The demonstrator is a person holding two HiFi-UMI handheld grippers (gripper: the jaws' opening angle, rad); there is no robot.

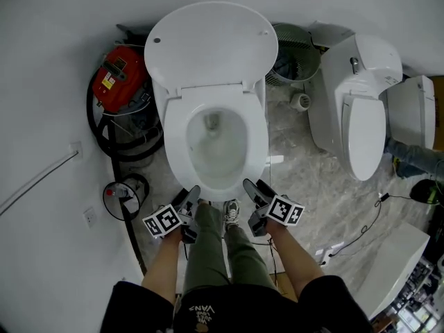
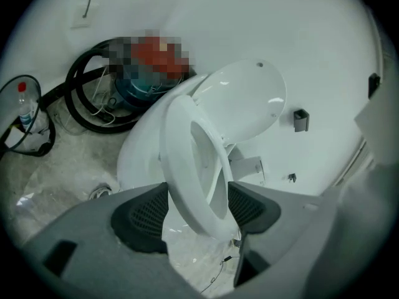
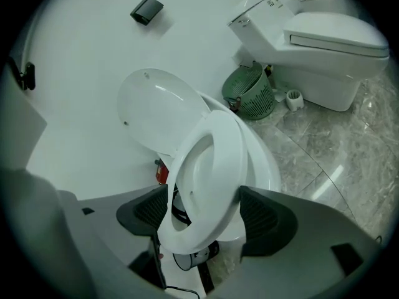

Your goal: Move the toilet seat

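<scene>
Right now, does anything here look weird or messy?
Yes. A second toilet stands right beside the open toilet, which is odd. A red vacuum is squeezed against the wall, its black hose looping messily.

light: bright, even, white, from above | shadows: soft and faint | glare: pale streak on the floor point(image 3: 330, 179) right of the right gripper point(image 3: 206, 212), sheen on the toilet seat point(image 3: 227, 161) between its jaws | edges: dark round vignette, lines bowed | focus: near pads soft

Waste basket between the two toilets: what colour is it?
The waste basket is green, clearest in the right gripper view.
</scene>
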